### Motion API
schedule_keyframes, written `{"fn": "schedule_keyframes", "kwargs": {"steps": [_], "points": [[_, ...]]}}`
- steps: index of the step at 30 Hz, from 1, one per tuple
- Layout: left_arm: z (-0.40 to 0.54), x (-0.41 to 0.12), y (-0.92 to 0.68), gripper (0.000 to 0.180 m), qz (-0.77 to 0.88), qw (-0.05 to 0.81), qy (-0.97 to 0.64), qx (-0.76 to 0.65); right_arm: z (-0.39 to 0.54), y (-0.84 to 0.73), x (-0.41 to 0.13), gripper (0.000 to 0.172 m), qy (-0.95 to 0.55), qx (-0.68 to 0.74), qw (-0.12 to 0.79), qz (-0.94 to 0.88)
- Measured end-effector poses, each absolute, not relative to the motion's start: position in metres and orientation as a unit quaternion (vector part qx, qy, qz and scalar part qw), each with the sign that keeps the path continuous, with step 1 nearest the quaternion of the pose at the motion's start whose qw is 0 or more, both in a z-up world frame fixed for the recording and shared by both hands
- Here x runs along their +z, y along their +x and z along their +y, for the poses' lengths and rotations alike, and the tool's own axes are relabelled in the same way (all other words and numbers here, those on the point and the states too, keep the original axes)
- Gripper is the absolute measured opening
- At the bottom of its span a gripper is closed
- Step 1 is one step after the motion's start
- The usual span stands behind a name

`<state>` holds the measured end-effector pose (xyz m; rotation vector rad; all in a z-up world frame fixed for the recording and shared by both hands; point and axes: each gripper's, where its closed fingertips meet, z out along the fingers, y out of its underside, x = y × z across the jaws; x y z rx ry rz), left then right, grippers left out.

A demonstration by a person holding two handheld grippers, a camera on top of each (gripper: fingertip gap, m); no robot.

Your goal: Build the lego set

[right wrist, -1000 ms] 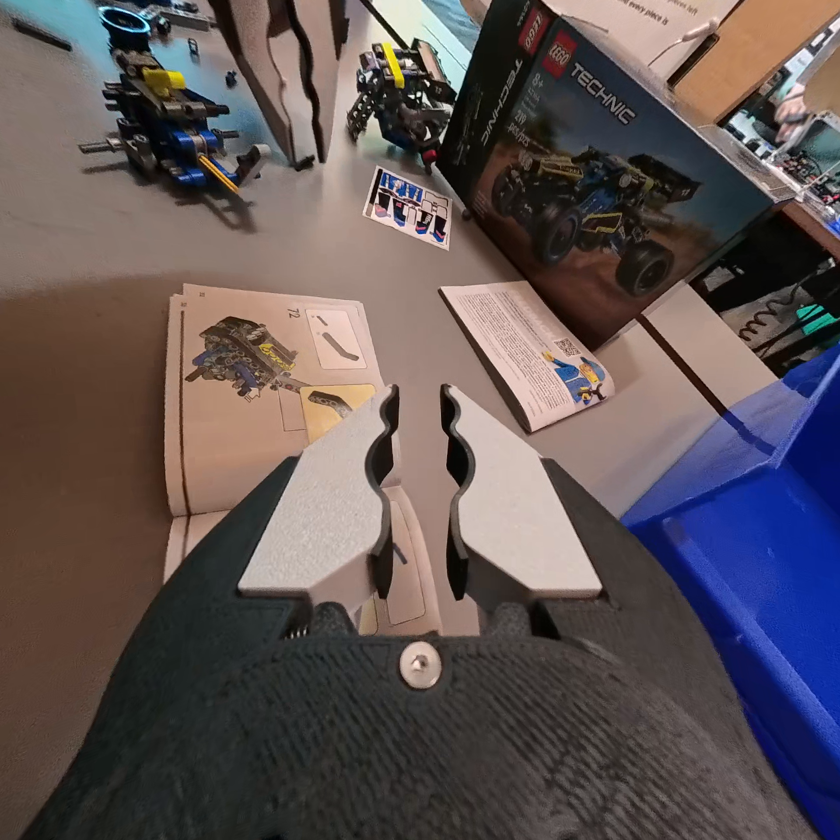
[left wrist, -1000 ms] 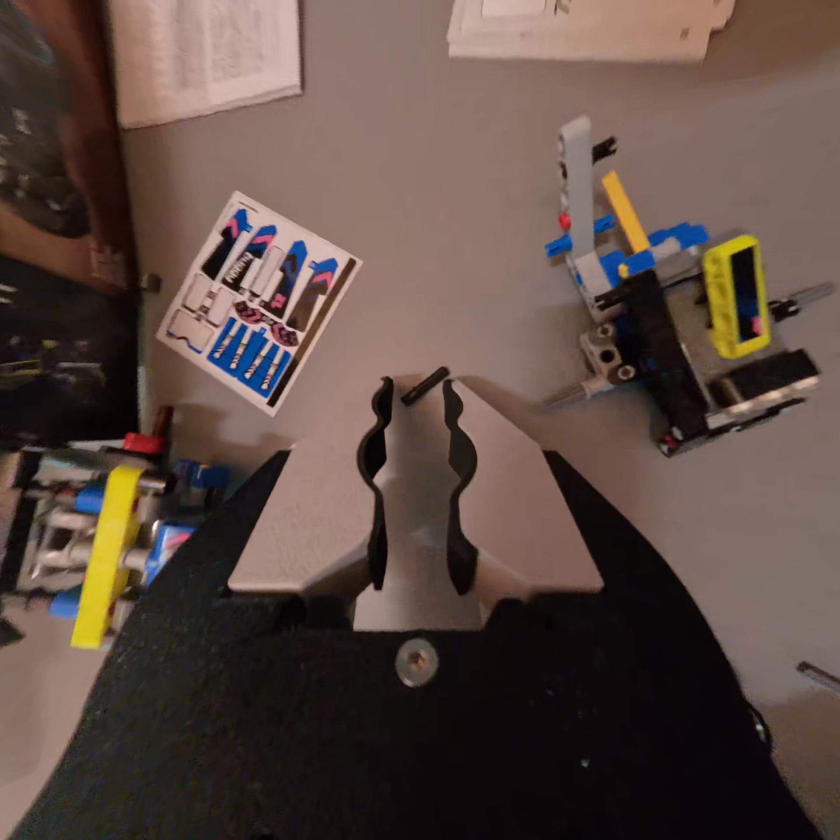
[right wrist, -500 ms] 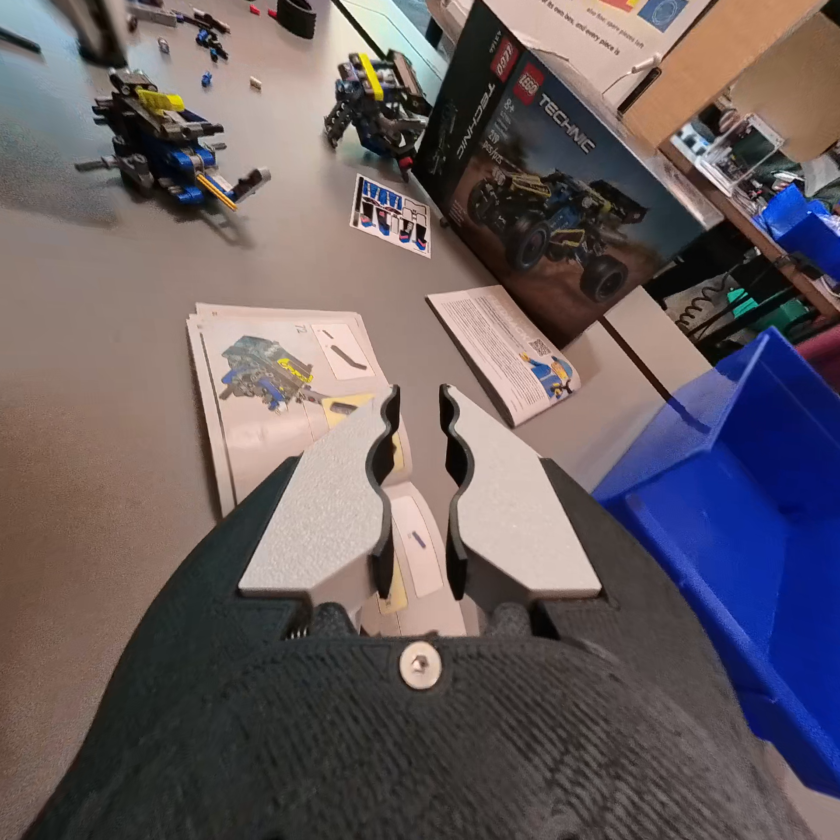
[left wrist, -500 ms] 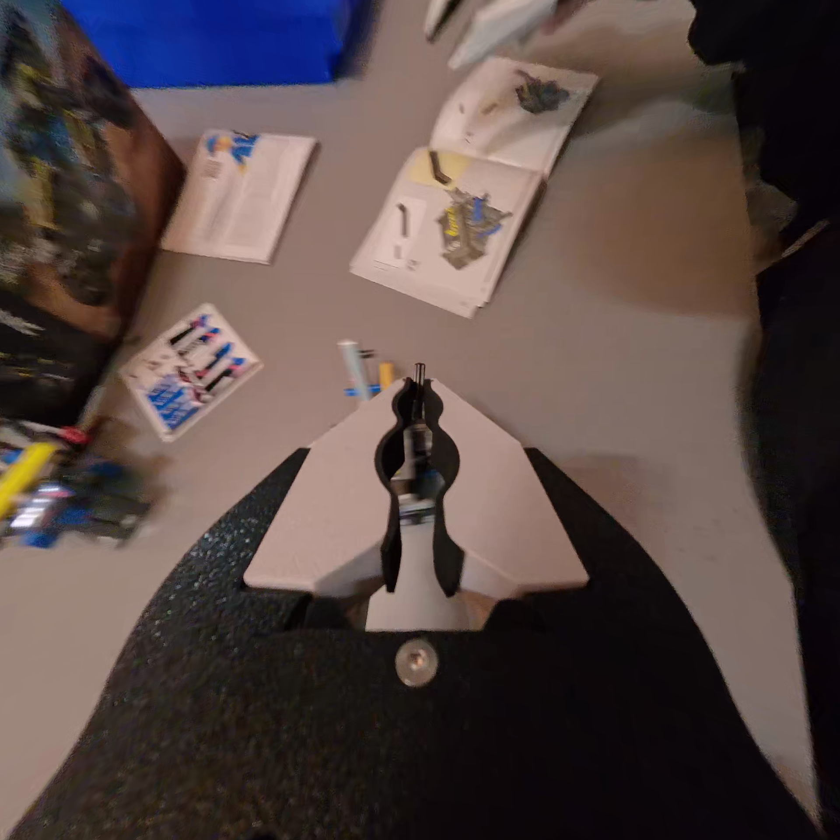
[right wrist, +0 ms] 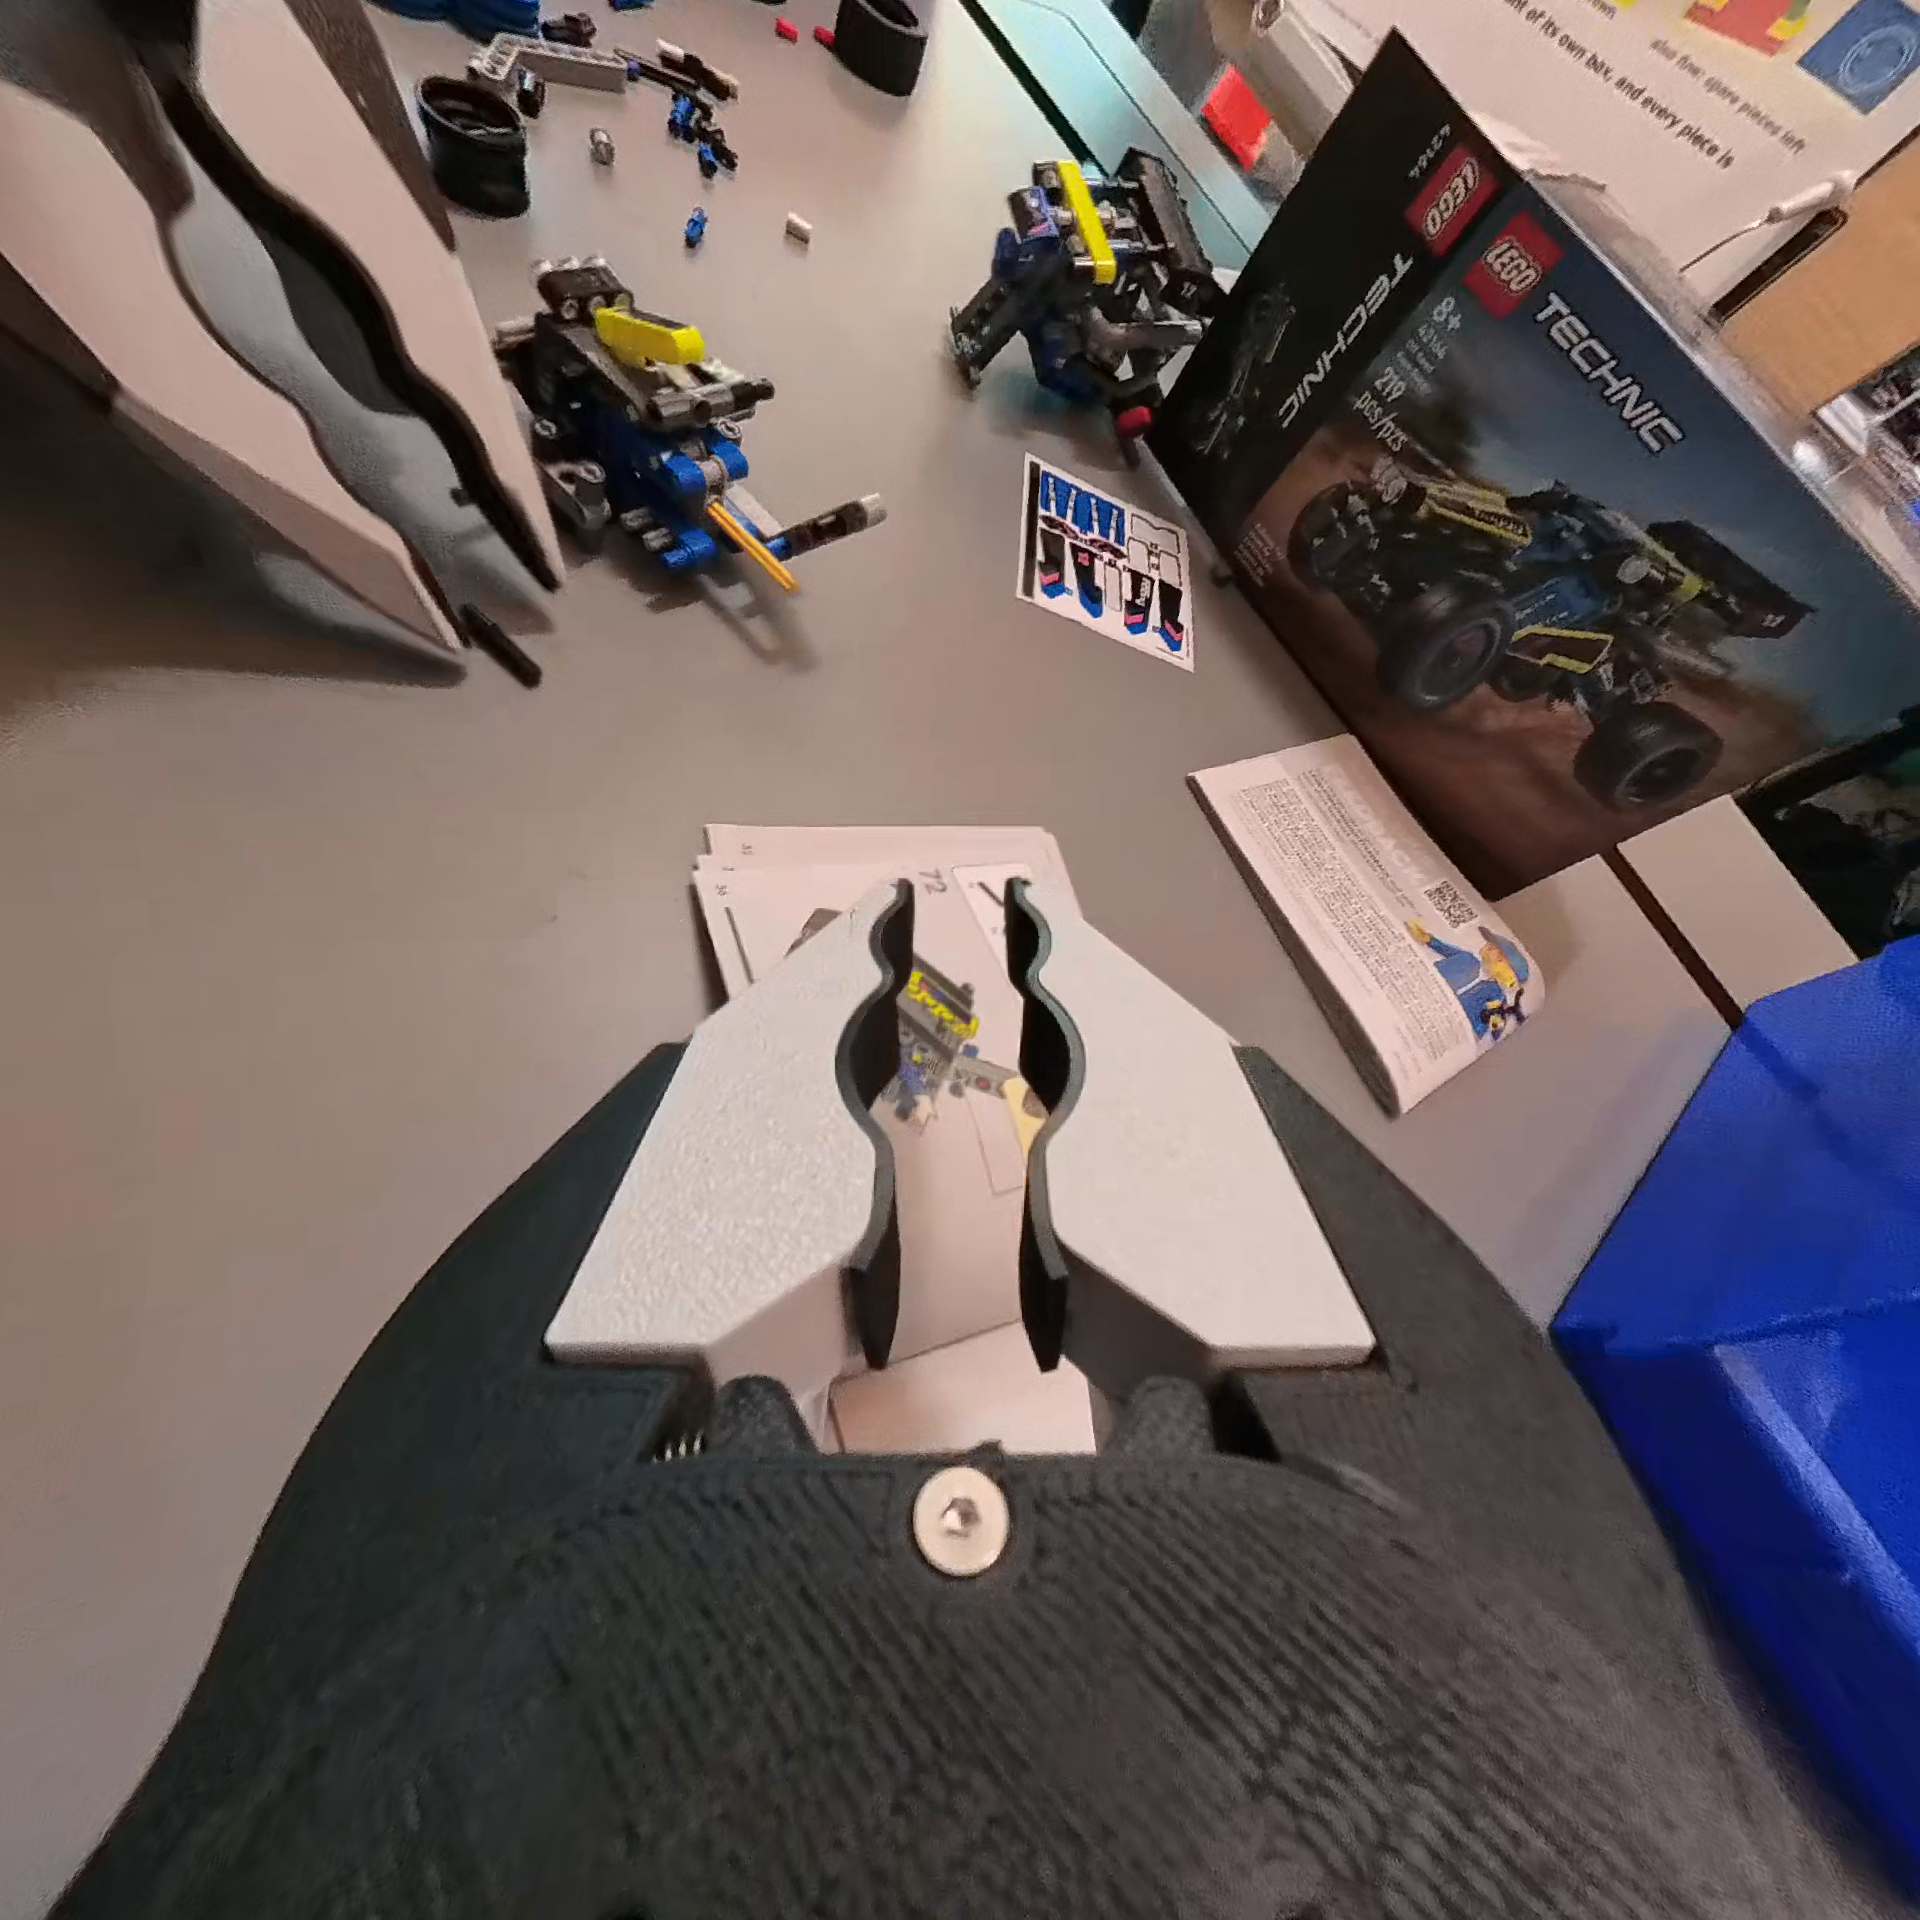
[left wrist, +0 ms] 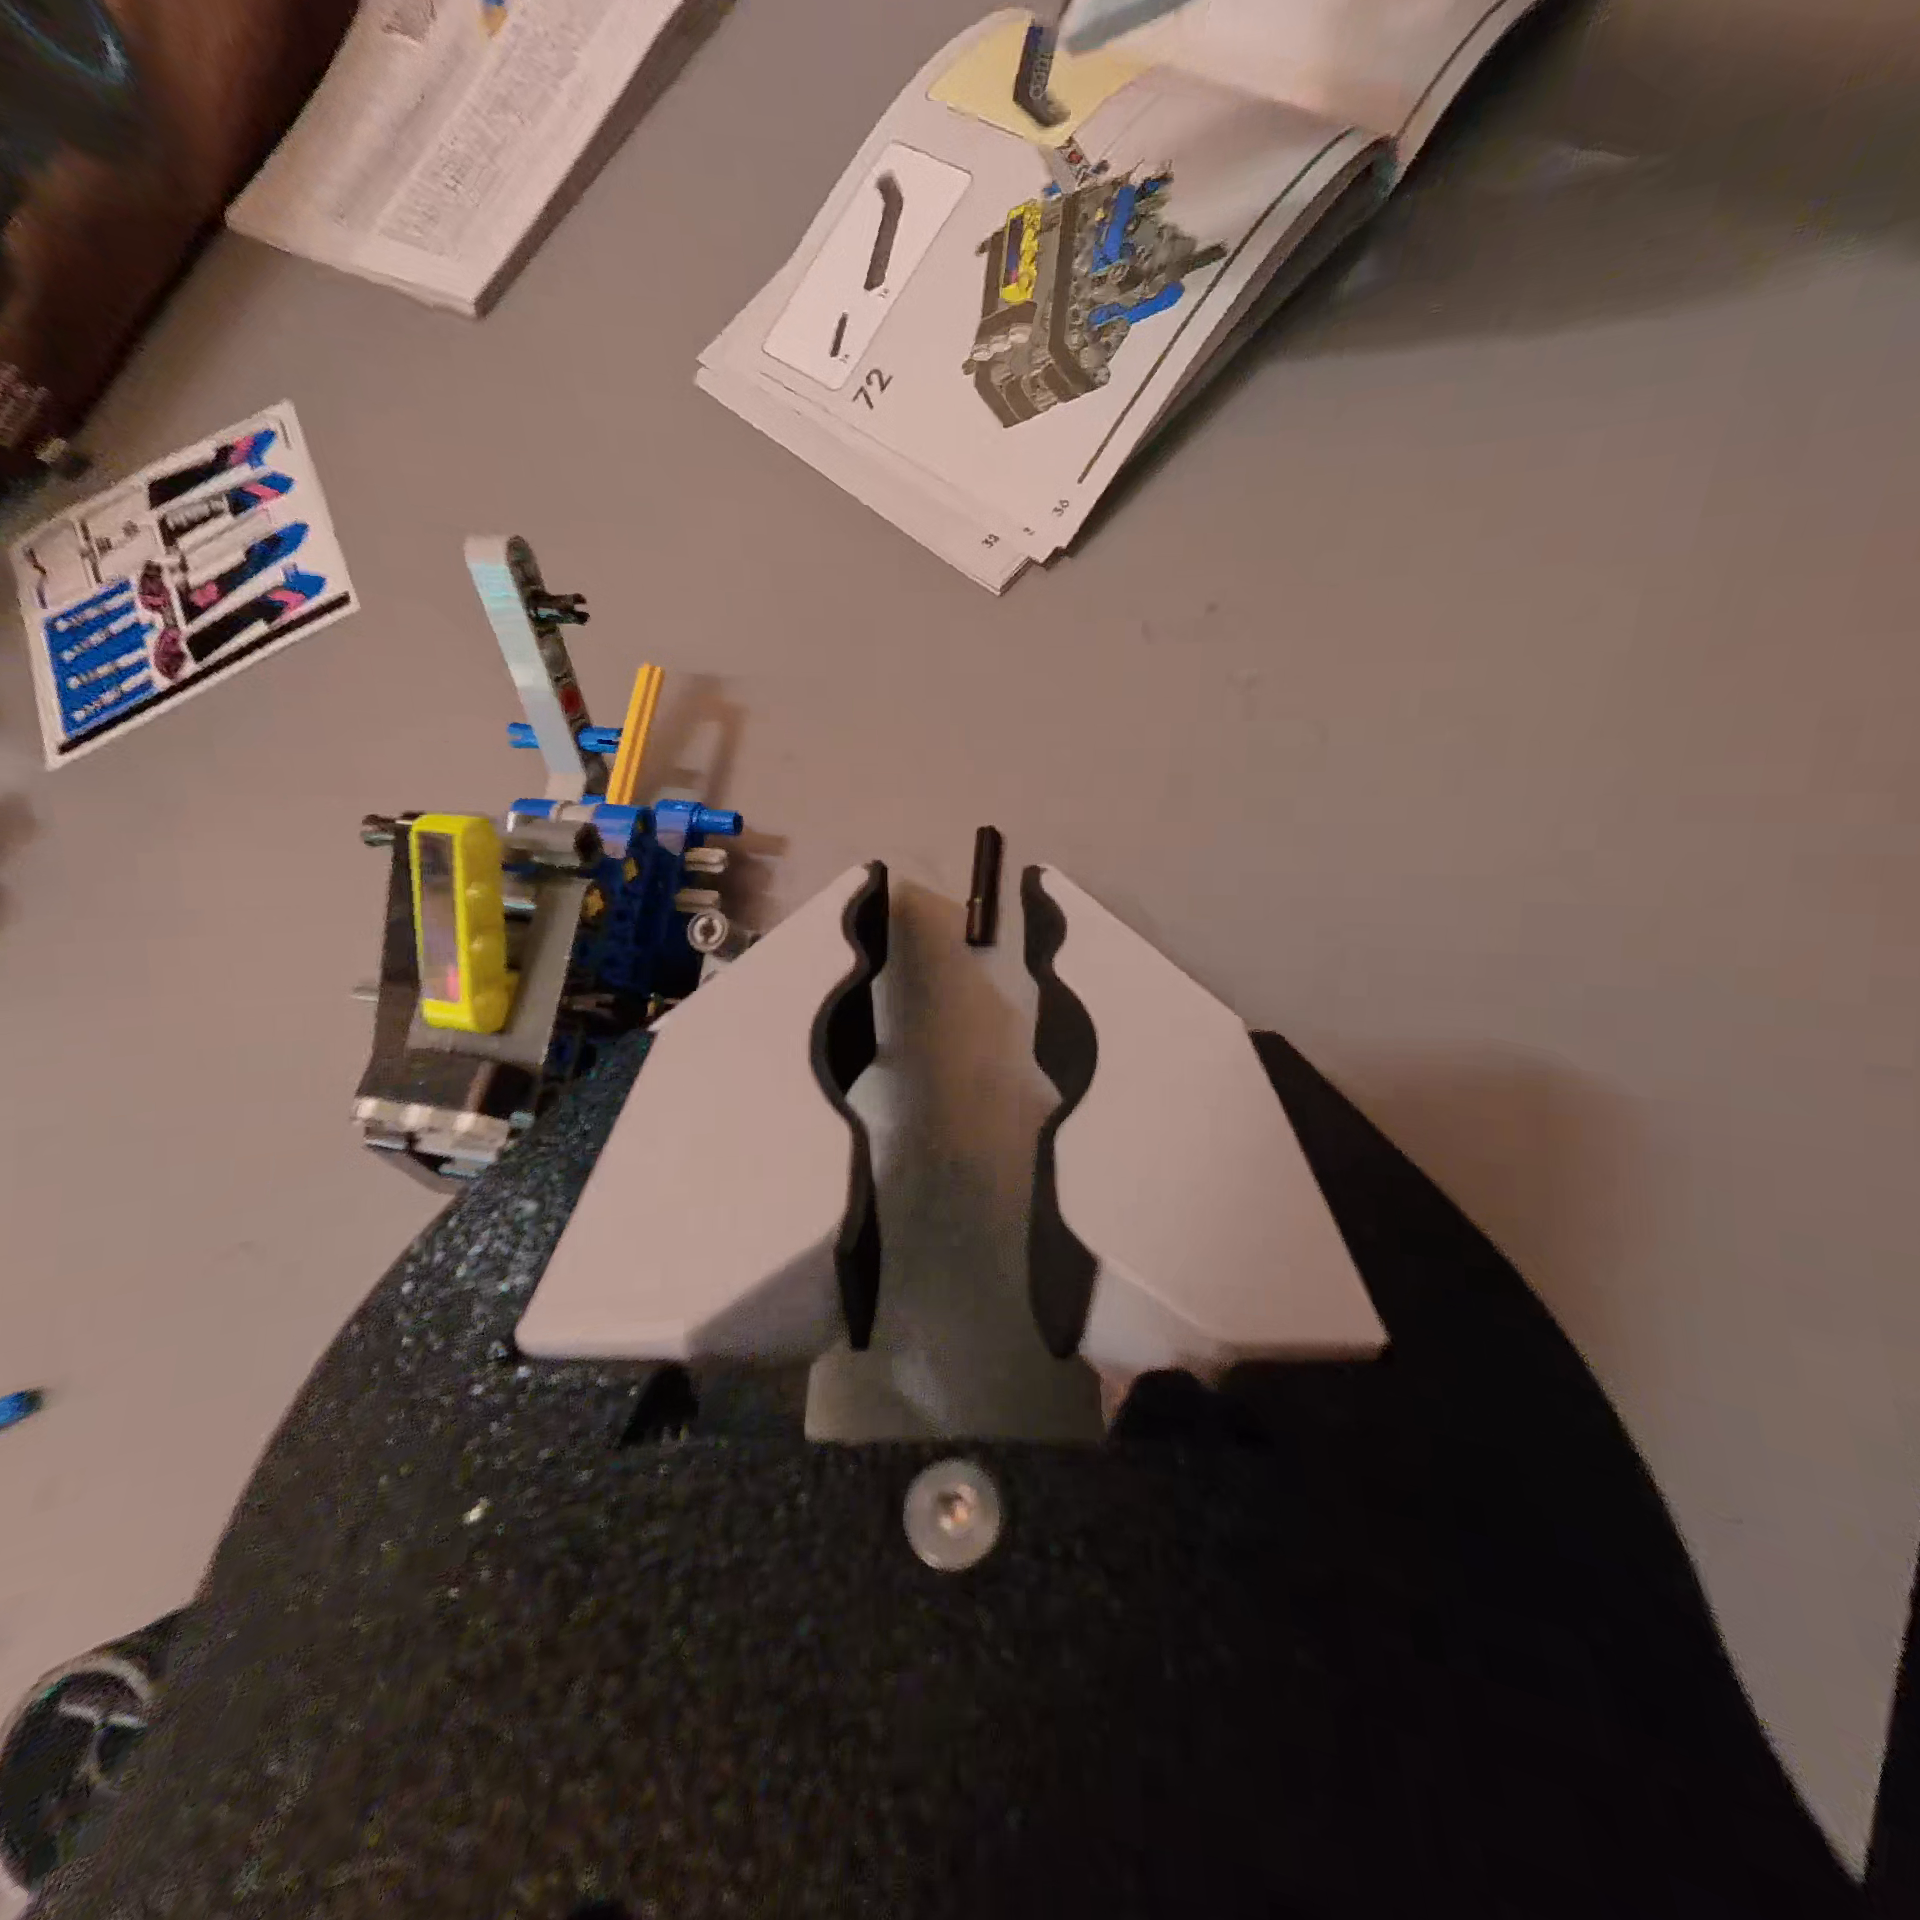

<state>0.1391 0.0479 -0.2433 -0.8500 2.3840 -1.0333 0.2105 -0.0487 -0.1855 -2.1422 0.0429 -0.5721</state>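
The left gripper (left wrist: pixel 951 883) has its fingers spread over the grey tabletop (left wrist: pixel 1455 727), and a small black plastic pin (left wrist: pixel 982 885) lies flat between the tips, apart from both pads. Just to its left stands a blue, grey and yellow brick-built assembly (left wrist: pixel 540 935), with a printed sticker sheet (left wrist: pixel 177 582) farther off. The right gripper (right wrist: pixel 958 904) hovers with fingers parted and bare above an open instruction booklet (right wrist: pixel 831 862). A closed leaflet (right wrist: pixel 1371 914), a large printed set box (right wrist: pixel 1507 520) and a blue plastic bin (right wrist: pixel 1787 1299) stand at its right.
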Motion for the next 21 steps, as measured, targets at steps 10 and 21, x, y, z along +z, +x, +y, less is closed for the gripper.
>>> {"fn": "schedule_keyframes", "kwargs": {"steps": [10,21], "points": [[0.224,-0.150,0.134,0.012,0.736,0.372,-0.418,-0.382,-0.077,0.188,-0.191,0.014,-0.864,-0.249,0.434,0.043],[0.456,-0.250,0.106,0.013,0.804,0.221,-0.516,-0.196,-0.084,0.179,-0.198,0.017,-0.878,-0.235,0.416,0.029]]}}
